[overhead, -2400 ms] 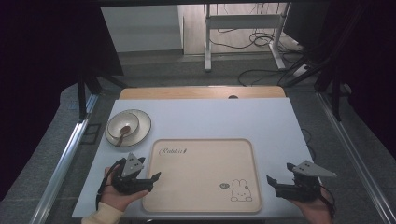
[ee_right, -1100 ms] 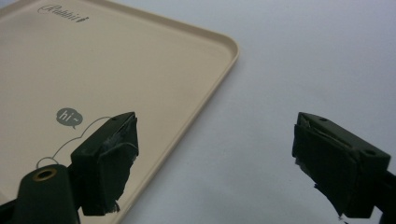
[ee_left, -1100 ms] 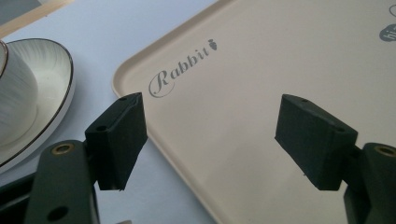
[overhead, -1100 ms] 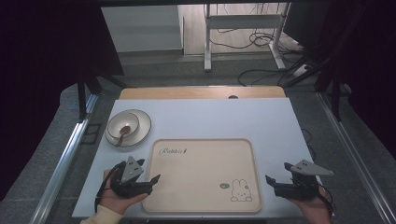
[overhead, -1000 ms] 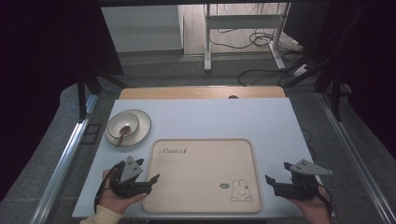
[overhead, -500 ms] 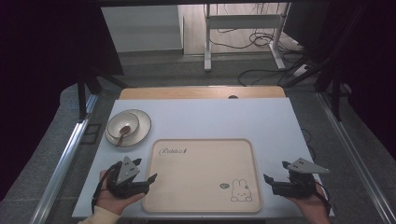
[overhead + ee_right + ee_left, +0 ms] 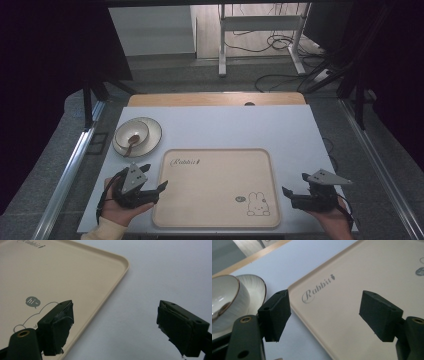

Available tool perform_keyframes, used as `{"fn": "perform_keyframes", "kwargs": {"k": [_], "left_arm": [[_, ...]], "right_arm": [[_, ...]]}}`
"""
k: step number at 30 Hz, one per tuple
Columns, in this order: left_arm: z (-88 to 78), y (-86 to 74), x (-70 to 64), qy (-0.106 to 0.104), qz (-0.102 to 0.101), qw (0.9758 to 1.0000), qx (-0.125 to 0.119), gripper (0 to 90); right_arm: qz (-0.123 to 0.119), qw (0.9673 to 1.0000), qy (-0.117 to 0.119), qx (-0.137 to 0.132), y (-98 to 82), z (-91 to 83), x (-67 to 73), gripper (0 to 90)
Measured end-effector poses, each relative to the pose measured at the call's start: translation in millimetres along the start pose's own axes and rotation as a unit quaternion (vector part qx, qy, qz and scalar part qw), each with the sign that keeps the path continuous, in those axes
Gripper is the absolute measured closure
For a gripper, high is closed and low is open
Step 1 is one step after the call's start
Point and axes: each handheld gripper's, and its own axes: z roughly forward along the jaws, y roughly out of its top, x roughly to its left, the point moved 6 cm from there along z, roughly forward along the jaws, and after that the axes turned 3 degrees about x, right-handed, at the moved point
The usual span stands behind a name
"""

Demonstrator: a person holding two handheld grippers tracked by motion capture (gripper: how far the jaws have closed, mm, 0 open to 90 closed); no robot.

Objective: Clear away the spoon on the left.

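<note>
A beige tray (image 7: 215, 185) with "Rabbit" lettering and a rabbit drawing lies on the white table, nothing on it. My left gripper (image 7: 154, 177) hovers at the tray's near-left edge, jaws open and empty. In the left gripper view, the left gripper (image 7: 328, 315) spans the tray's rim (image 7: 298, 305), one jaw over the table and one over the tray. My right gripper (image 7: 295, 184) is open just right of the tray's near-right corner. In the right gripper view, the right gripper (image 7: 117, 326) has bare table between its jaws, and the tray (image 7: 62, 277) lies to the left.
A white bowl (image 7: 131, 134) with a spoon in it sits on a plate (image 7: 150, 137) beyond the left gripper, also the bowl (image 7: 224, 297) close at the left. The white table (image 7: 240, 127) stretches back to a wooden strip (image 7: 215, 99). Metal rails flank both sides.
My left gripper has drifted slightly left along the tray's edge. The right gripper, tray and bowl have stayed put.
</note>
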Motion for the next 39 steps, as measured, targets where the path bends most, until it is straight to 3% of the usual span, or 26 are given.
{"fn": "perform_keyframes", "kwargs": {"k": [8, 16, 25, 39], "left_arm": [[1.9, 17.7, 1.6, -0.004, 0.006, 1.0, -0.006, 23.5], [5.5, 35.3, 26.3, 0.002, -0.016, 0.9998, -0.008, 22.9], [6.5, 29.5, 43.0, 0.019, -0.036, 0.9991, -0.012, 22.7], [-10.8, 11.9, 68.4, 0.055, -0.066, 0.9962, -0.016, 22.8]], "right_arm": [[-0.004, 1.0, -0.003, 0.001, -0.4, -0.6, 1.8, 14.4], [-0.003, 1.0, -0.002, 0.003, -1.4, -0.2, 0.6, 14.4], [-0.007, 0.9999, -0.001, 0.007, -3.3, -0.3, 0.4, 14.4], [-0.011, 0.9999, -0.003, 0.007, -1.0, 2.5, 1.7, 14.4]]}}
